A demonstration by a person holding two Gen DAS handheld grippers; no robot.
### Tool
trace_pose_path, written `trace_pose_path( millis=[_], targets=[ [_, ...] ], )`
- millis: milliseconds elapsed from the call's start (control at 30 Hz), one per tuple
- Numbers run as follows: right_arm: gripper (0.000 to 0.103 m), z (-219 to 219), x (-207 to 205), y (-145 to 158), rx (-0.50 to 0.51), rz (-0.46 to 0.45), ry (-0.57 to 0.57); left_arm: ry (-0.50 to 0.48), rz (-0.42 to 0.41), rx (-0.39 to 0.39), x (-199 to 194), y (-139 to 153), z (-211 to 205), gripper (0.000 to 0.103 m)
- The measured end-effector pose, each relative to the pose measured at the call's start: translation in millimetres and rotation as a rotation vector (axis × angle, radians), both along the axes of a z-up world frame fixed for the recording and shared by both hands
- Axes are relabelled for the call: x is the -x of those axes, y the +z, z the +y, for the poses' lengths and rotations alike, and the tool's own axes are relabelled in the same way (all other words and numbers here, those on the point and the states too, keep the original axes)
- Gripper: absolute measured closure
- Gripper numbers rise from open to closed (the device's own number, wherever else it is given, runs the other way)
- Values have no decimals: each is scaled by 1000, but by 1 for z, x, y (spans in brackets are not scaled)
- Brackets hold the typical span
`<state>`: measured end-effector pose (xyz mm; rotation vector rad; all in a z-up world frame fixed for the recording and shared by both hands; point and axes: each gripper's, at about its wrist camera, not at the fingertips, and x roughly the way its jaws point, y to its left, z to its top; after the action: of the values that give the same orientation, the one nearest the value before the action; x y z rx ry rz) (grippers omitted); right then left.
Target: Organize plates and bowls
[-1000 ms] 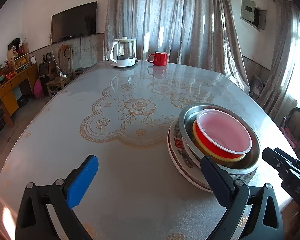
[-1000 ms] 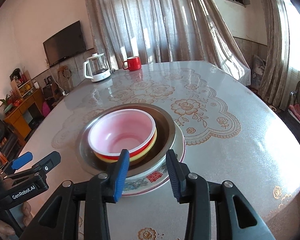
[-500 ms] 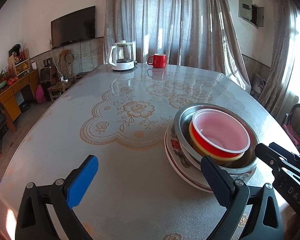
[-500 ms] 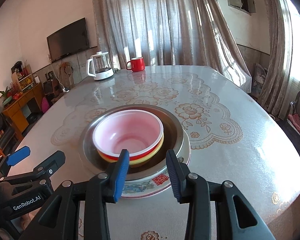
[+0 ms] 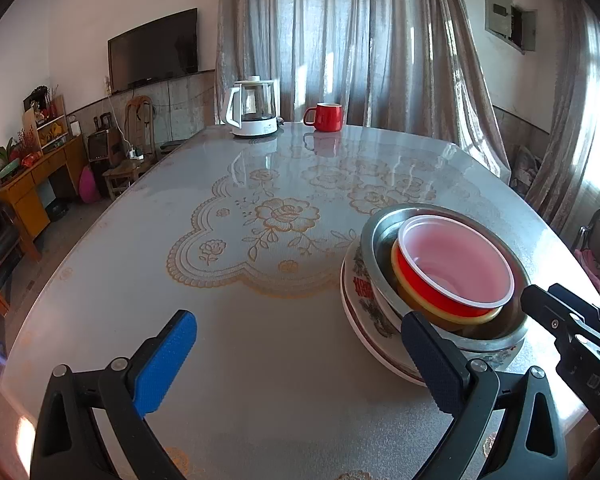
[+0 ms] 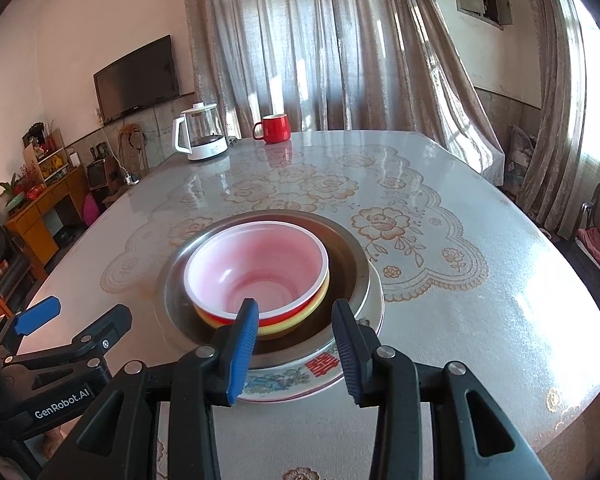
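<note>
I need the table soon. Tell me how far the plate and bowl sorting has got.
Mostly done, it seems: the red bowl sits in a yellow bowl, inside the metal basin, on the patterned plate. In hand: nothing; left gripper and right gripper are open. Left: perhaps moving the stack.

A red bowl (image 6: 256, 276) with pink inside nests in a yellow bowl (image 6: 300, 320), a silver bowl (image 6: 352, 264), a floral plate (image 6: 320, 372); the table (image 6: 460, 300) bears gold flowers.
</note>
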<state>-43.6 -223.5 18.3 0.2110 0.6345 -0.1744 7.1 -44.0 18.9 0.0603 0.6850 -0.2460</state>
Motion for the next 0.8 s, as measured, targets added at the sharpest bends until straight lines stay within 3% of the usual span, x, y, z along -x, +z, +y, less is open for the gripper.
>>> trace_pose_path(
  millis=[800],
  targets=[
    [65, 0, -1, 2, 4, -7, -1, 5, -10, -12, 0, -1, 1, 0]
  ],
)
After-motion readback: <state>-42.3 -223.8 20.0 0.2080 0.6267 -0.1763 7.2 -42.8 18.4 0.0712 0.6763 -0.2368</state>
